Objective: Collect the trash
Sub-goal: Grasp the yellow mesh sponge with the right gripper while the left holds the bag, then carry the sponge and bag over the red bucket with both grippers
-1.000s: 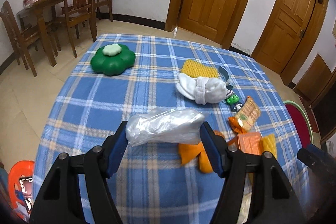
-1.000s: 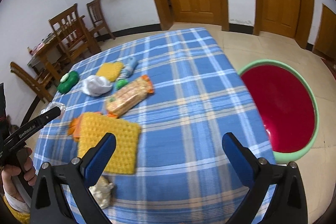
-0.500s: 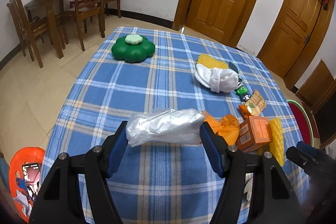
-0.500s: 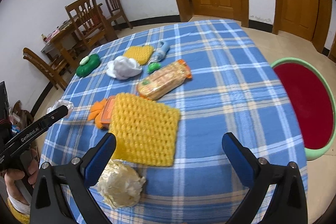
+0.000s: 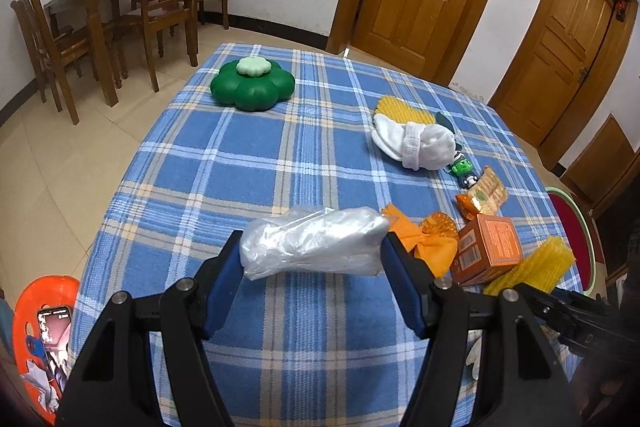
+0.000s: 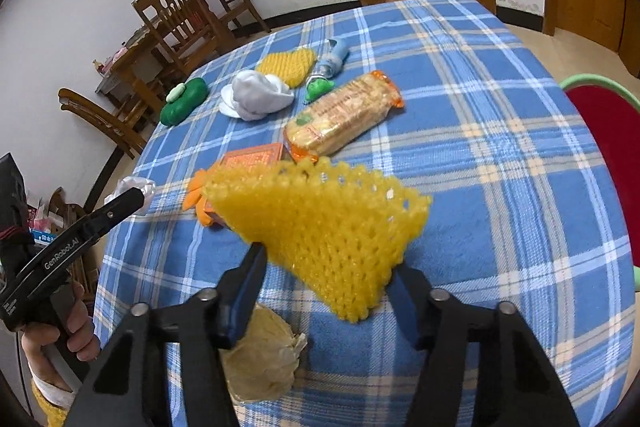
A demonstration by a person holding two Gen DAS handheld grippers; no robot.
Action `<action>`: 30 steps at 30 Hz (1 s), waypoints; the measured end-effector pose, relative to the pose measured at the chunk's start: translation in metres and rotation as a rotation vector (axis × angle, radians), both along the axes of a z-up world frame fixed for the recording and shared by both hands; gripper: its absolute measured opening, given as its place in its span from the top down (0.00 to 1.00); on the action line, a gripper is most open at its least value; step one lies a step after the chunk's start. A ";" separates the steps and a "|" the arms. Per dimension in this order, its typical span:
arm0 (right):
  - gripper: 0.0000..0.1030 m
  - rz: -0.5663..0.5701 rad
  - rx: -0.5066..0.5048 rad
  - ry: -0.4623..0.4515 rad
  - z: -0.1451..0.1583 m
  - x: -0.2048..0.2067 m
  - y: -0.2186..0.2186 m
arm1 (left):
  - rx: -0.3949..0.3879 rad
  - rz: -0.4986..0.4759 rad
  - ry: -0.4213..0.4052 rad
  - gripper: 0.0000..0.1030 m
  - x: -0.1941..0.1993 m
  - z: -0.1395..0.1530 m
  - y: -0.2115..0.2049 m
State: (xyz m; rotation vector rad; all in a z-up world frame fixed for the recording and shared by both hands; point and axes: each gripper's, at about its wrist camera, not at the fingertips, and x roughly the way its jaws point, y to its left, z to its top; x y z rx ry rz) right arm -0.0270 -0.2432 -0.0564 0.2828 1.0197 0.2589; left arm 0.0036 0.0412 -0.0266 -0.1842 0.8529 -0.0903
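Blue plaid cloth on the counter; yellow foam netting; dark green flower-shaped container; crumpled clear plastic bag.

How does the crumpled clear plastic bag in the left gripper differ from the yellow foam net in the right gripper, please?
The crumpled clear plastic bag is translucent, smooth and bunched; the yellow foam net is opaque, open-meshed and spread flat. The bag sits level between the pads; the net tilts upward. Both are lifted off the blue plaid tablecloth.

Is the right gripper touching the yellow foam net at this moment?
Touching. In the right wrist view the closing right gripper has the yellow foam net between its jaws, bent up off the tablecloth, with both fingers against its edges.
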 end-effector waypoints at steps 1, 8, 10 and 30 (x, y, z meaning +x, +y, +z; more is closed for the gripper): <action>0.52 0.002 0.003 0.008 -0.002 0.000 0.000 | 0.000 -0.001 0.000 0.34 0.000 0.000 -0.001; 0.85 0.013 0.021 -0.017 0.003 -0.004 -0.005 | 0.003 -0.017 -0.013 0.34 -0.001 0.006 -0.005; 0.86 0.009 0.017 -0.029 0.005 -0.006 -0.006 | 0.002 -0.023 -0.018 0.34 -0.002 0.009 -0.007; 0.87 -0.118 -0.002 -0.168 0.044 -0.029 -0.057 | -0.022 -0.169 -0.056 0.34 -0.007 0.041 -0.057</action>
